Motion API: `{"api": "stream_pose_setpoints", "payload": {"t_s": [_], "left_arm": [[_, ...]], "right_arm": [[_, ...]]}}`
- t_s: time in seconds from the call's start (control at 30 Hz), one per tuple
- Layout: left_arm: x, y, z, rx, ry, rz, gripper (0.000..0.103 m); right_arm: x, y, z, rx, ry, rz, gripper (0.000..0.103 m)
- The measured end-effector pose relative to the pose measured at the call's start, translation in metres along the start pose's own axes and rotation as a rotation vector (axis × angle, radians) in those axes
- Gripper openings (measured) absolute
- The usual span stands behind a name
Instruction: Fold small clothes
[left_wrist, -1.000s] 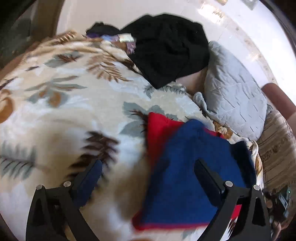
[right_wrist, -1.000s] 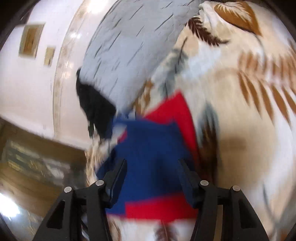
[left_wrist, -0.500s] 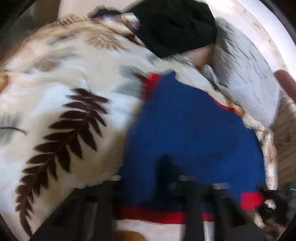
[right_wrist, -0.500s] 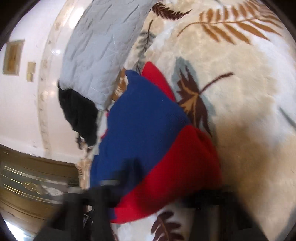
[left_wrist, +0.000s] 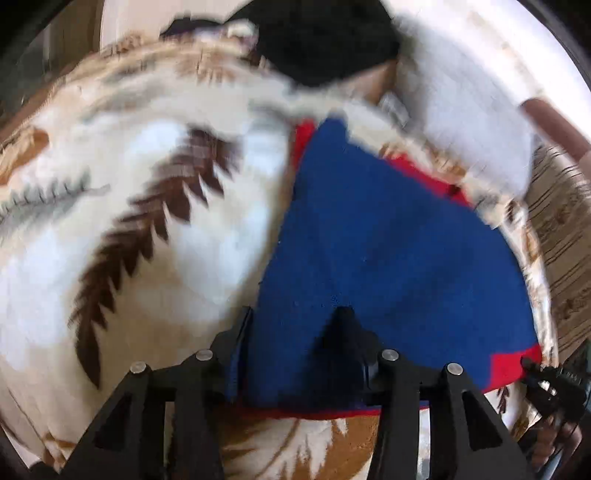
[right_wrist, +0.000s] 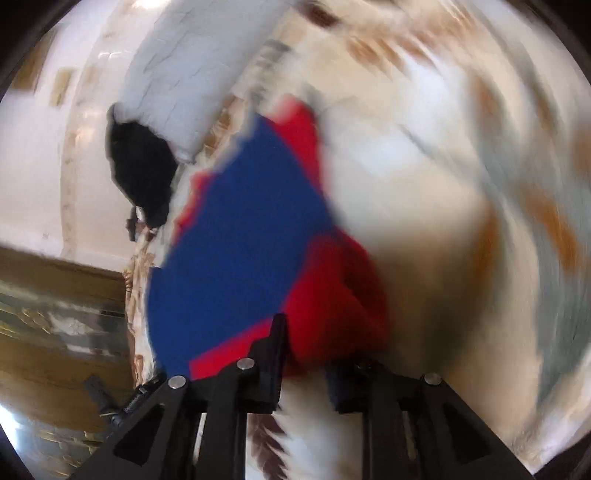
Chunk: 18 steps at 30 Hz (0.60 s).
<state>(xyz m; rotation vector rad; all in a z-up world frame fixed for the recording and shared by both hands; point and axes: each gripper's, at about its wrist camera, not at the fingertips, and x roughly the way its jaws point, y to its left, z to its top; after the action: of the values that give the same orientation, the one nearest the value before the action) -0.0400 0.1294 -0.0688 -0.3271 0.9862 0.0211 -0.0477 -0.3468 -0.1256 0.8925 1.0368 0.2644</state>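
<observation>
While jaws open, left gripper and right gripper straddle blue-red garment edges

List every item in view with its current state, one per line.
Blue and red garment: lying on the blanket, near edge between both grippers' fingers.
Left gripper: jaws opening, blue edge between them.
Right gripper: jaws opening, red edge between them.
Leaf-print blanket: spread out, rumpled.
Black clothing: heaped at the far end.
Grey pillow: lying beside the blanket.
</observation>
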Motion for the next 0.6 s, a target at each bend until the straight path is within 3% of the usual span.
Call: {"api": "stream_pose_setpoints", "payload": {"t_s": [0.1, 0.2, 0.33, 0.4, 0.5, 0.57, 0.6], "left_arm": [[-0.025, 0.000, 0.013, 0.007, -0.091, 0.035, 0.067], [-0.034, -0.009, 0.034, 0.050, -0.166, 0.030, 0.071], [-0.015, -0.034, 0.054, 0.107, -0.153, -0.038, 0.071], [0.004, -0.050, 0.065, 0.150, -0.153, -0.057, 0.071], [0.020, -0.066, 0.071, 0.178, -0.126, -0.039, 0.071], [0.037, -0.069, 0.072, 0.182, -0.106, -0.027, 0.071], [0.043, -0.071, 0.072, 0.185, -0.092, -0.014, 0.071]], "right_arm": [[-0.030, 0.008, -0.001, -0.072, -0.064, -0.056, 0.037], [-0.046, 0.034, 0.013, -0.211, -0.112, -0.122, 0.037], [-0.024, 0.067, 0.053, -0.345, -0.114, -0.152, 0.039], [-0.002, 0.079, 0.082, -0.369, -0.128, -0.208, 0.041], [0.042, 0.095, 0.114, -0.417, -0.071, -0.241, 0.068], [0.067, 0.097, 0.124, -0.458, -0.037, -0.309, 0.068], [0.081, 0.094, 0.127, -0.470, 0.014, -0.315, 0.048]]}}
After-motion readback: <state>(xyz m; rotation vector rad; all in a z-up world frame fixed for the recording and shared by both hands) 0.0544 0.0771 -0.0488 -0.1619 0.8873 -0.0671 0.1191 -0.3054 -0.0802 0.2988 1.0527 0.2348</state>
